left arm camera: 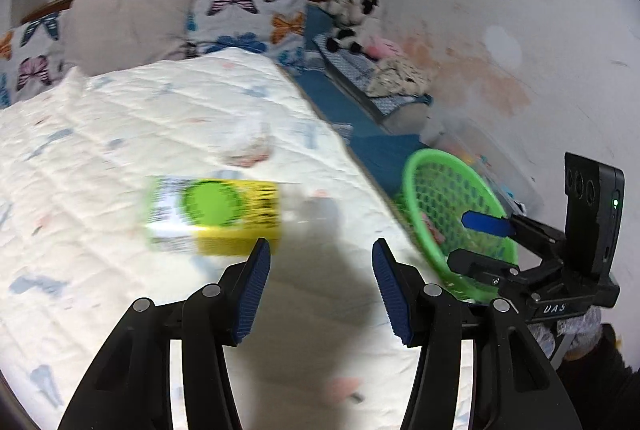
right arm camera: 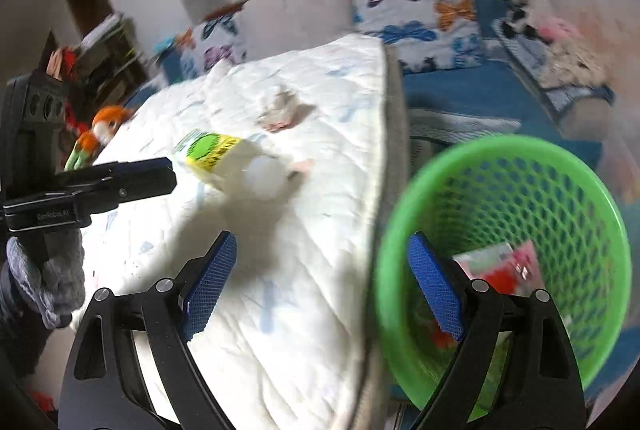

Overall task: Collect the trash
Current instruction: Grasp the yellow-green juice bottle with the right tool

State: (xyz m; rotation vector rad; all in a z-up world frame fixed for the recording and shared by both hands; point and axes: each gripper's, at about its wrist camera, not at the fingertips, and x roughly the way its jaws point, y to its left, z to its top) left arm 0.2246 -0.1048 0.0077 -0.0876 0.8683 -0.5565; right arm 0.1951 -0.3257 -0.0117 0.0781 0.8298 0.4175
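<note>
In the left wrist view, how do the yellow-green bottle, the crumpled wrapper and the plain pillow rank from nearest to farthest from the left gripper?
1. The yellow-green labelled plastic bottle, lying on the white quilt just ahead of the left gripper, toward its left finger.
2. The crumpled clear wrapper, farther up the quilt.
3. The plain cream pillow, at the headboard end.

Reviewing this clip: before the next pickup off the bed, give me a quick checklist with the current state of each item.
1. Left gripper empty, jaws open: ok.
2. Right gripper empty, jaws open: ok.
3. Bottle lying on the quilt, nothing on top of it: ok.
4. Crumpled wrapper beyond the bottle, also uncovered: ok.
5. Basket beside the bed with its mouth unblocked, a red and white packet already inside: ok.
6. Sharp view for aiming: not ok, both views are blurred.
</note>
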